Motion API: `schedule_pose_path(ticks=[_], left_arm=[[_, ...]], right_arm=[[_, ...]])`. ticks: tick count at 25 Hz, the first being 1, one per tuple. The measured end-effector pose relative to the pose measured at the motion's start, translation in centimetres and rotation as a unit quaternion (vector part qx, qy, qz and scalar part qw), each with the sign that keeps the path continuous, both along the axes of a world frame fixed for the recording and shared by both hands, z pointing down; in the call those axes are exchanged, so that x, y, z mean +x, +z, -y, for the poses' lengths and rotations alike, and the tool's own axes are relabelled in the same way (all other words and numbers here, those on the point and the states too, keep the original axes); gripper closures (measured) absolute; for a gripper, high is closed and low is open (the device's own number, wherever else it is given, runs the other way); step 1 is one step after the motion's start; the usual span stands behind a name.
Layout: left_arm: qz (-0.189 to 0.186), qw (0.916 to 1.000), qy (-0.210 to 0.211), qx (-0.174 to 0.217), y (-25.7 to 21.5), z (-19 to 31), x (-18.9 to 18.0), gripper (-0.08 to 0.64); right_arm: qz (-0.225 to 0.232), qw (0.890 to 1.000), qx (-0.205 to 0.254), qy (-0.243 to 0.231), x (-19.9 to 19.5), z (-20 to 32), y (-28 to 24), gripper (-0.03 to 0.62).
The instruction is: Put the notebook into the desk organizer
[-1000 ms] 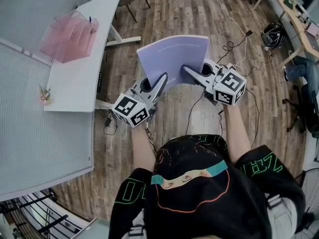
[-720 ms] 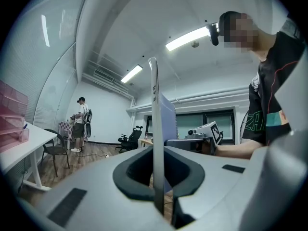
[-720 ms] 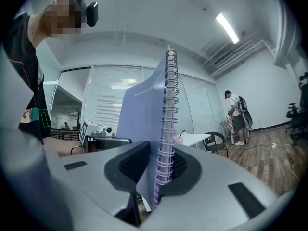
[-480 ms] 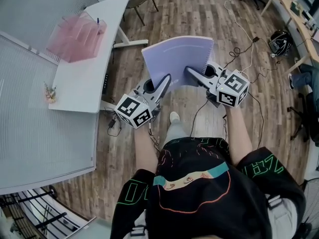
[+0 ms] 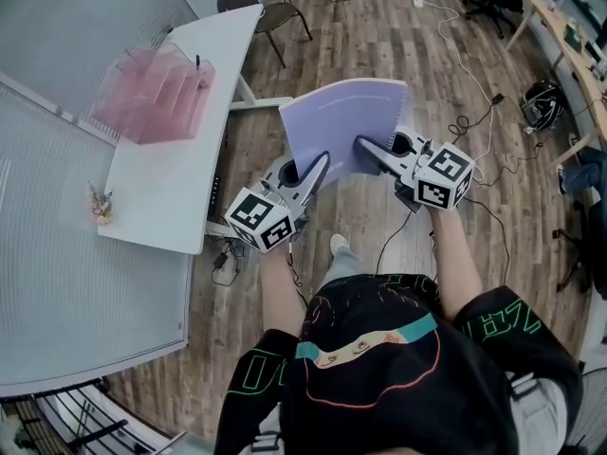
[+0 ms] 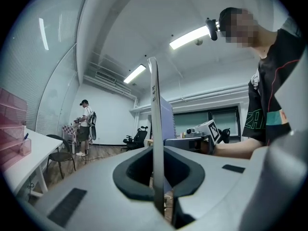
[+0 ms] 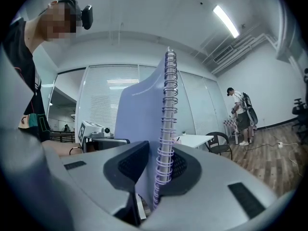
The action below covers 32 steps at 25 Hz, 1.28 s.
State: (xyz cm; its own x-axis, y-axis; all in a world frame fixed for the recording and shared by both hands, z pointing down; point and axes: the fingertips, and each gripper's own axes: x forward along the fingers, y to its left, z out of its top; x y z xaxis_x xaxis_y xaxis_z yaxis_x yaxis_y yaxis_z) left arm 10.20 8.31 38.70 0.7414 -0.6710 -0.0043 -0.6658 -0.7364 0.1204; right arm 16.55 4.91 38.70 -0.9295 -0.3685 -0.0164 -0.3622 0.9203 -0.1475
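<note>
Above the wooden floor [image 5: 379, 36], just right of the white tabletop [image 5: 180, 192], a purple spiral notebook [image 5: 343, 126] stands upright between both grippers. On its open edge the left gripper [image 5: 321, 164] has its jaws clenched. The right gripper [image 5: 365, 148] jaws (just now easing apart) bracket the wire spine, pads against it. A pink desk organizer [image 5: 156, 93] sits at the tabletop's far end, well apart from the notebook.

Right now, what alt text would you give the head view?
A person holds a purple spiral notebook upright between two grippers, the left gripper clamping its plain edge and the right gripper, jaws just opening slightly, on its spiral edge. A pink desk organizer stands on a white desk to the left.
</note>
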Motion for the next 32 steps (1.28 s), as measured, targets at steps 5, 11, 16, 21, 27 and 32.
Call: schedule_pose_path(ticks=[5,11,16,21,27,32], left_arm=[[-0.026,0.9996,-0.012,-0.009,0.2,5.7,-4.4,0.535],[-0.038,0.999,-0.02,-0.013,0.6,11.8,-9.2,0.535],[-0.045,0.9985,-0.028,-0.015,0.4,15.4,-11.3,0.535],[-0.055,0.9976,-0.039,-0.017,0.3,18.0,-12.7,0.535],[-0.048,0.9972,-0.058,-0.004,0.0,19.9,-15.1,0.535],[-0.053,0.9954,-0.08,-0.007,0.7,23.2,-17.8,0.535]], right_arm=[[-0.023,1.0,0.003,-0.015,-4.4,5.7,0.0,0.528],[-0.035,0.999,0.002,-0.024,-9.3,11.9,0.3,0.526],[-0.042,0.999,0.001,-0.028,-11.5,15.7,0.0,0.526],[-0.043,0.999,-0.006,-0.02,-12.9,18.3,0.2,0.526],[-0.03,0.999,0.0,-0.044,-15.4,20.6,-0.2,0.526],[-0.03,0.997,0.0,-0.065,-18.3,24.2,0.4,0.526]])
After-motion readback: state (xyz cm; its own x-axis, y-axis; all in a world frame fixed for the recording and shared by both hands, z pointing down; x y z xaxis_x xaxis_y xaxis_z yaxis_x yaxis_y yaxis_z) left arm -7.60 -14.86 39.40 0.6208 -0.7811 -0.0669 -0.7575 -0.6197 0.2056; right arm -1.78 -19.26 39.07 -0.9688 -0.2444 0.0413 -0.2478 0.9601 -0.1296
